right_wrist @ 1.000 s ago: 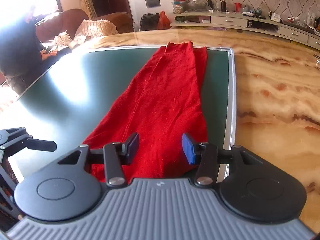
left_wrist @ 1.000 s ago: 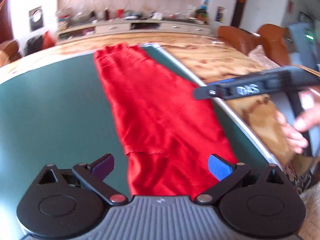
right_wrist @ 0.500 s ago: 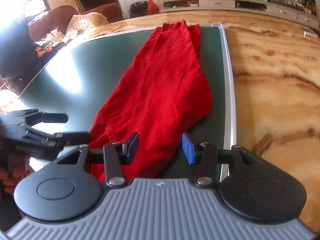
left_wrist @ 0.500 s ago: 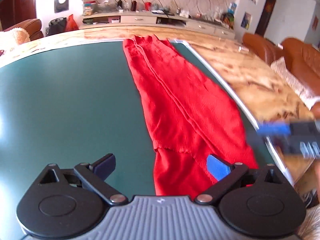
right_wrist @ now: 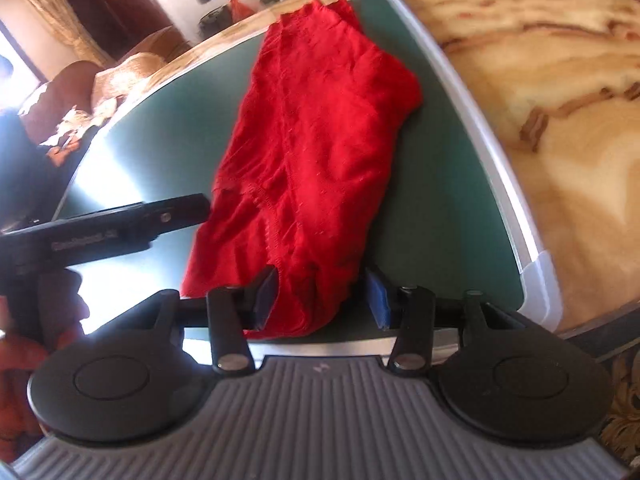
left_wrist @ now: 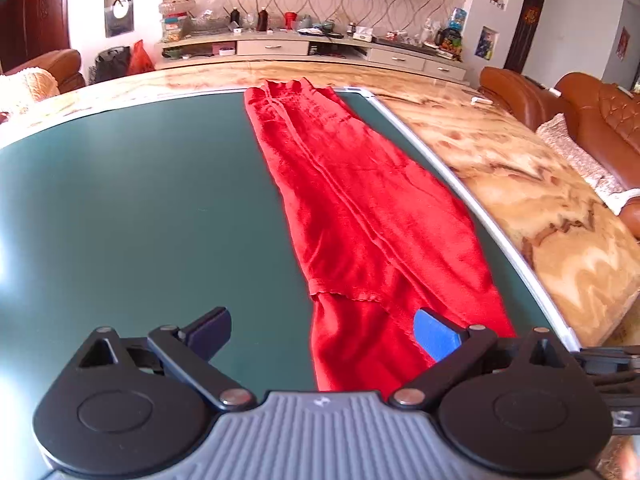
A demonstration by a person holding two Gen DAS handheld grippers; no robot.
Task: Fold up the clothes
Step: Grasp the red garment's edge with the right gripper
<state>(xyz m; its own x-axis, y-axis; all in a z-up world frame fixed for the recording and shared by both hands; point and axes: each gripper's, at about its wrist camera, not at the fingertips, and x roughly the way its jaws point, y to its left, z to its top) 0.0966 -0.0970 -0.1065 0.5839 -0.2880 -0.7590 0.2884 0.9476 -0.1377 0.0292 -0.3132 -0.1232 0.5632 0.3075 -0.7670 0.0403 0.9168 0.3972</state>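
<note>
We find the red garment [left_wrist: 372, 216] lying lengthwise on the green mat [left_wrist: 140, 216] of the worktop [left_wrist: 520, 168], near the mat's right edge. It appears already folded along its length into a narrow strip; a seam and hem show near the close end. In our judgement the lengthwise fold is done and the crosswise folds remain.

The left tool [left_wrist: 324, 330] stands open, its pads wide apart over the near end of the garment, gripping nothing. The right tool [right_wrist: 320, 296] is also open: the near end of the cloth lies between its pads, but we see no pinch on it.

Against the earlier frames, the right tool has come in low to the garment's near end and rolled, so its view now tilts. It has left the middle of the left view and shows only at the lower right edge. The garment itself lies unchanged.
</note>
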